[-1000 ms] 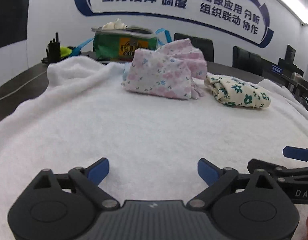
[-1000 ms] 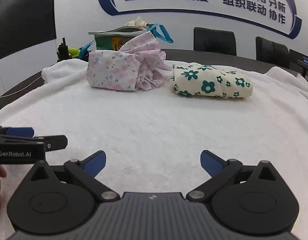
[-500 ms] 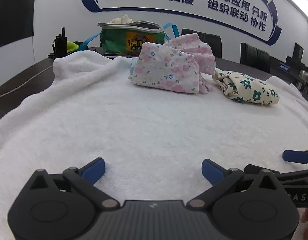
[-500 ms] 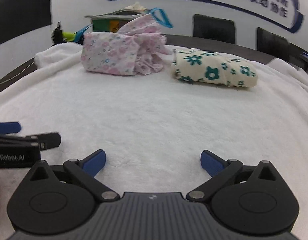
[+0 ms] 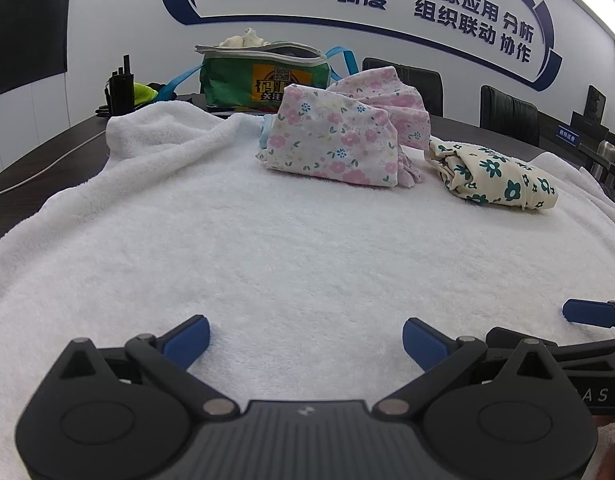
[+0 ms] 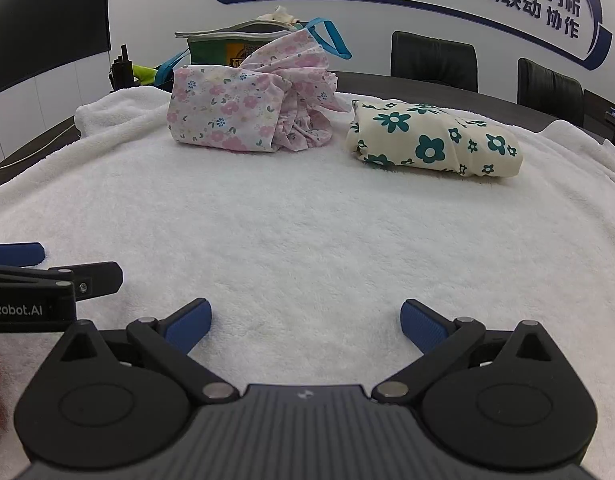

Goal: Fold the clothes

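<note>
A pink flowered garment point(image 5: 339, 140) point(image 6: 247, 114) lies bundled at the back of a white towel point(image 5: 287, 248) point(image 6: 327, 224). Right of it sits a folded cream garment with teal flowers point(image 5: 495, 176) point(image 6: 431, 140). My left gripper point(image 5: 305, 340) hovers open over the near part of the towel, nothing between its blue pads. My right gripper point(image 6: 305, 322) is open and empty too, low over the towel's front. Each gripper shows at the edge of the other's view, side by side.
Behind the clothes stands a green bag point(image 5: 263, 76) point(image 6: 227, 46) with blue straps. A black radio point(image 5: 119, 88) stands at the back left on the dark table point(image 5: 23, 176). Black chairs point(image 6: 433, 60) line the far side under a wall with blue lettering.
Both grippers have drifted slightly, so the clothes sit a little differently in view. Both stay open and empty. The garments have not moved.
</note>
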`<move>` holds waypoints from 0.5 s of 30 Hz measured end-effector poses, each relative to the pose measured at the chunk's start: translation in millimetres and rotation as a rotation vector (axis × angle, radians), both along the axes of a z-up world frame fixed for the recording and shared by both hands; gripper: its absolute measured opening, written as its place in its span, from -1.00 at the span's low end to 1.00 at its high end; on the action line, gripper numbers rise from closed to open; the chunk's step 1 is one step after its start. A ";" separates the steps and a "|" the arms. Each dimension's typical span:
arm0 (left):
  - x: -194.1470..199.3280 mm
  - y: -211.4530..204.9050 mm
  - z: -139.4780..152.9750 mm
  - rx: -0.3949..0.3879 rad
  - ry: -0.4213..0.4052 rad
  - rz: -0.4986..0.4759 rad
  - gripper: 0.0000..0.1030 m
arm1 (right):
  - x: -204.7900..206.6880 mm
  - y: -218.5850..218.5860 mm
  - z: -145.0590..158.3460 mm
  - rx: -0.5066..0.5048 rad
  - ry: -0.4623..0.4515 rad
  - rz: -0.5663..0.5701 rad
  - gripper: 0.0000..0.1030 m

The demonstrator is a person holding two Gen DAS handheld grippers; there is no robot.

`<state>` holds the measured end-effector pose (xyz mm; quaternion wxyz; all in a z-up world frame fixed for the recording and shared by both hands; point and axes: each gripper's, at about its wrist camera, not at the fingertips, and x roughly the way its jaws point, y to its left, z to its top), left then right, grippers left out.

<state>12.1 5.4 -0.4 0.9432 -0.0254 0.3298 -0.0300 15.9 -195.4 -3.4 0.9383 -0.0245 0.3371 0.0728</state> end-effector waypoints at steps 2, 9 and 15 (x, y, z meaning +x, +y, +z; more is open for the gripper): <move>-0.5 0.0 0.2 0.000 -0.001 0.001 0.99 | -0.1 -0.1 0.0 0.000 0.000 0.000 0.99; -0.5 0.1 0.4 0.004 -0.002 0.003 0.99 | -0.1 -1.0 0.2 -0.001 -0.001 0.002 0.99; -0.7 0.1 0.3 0.005 -0.003 0.003 0.99 | -0.2 -1.5 0.1 -0.002 -0.002 0.003 0.99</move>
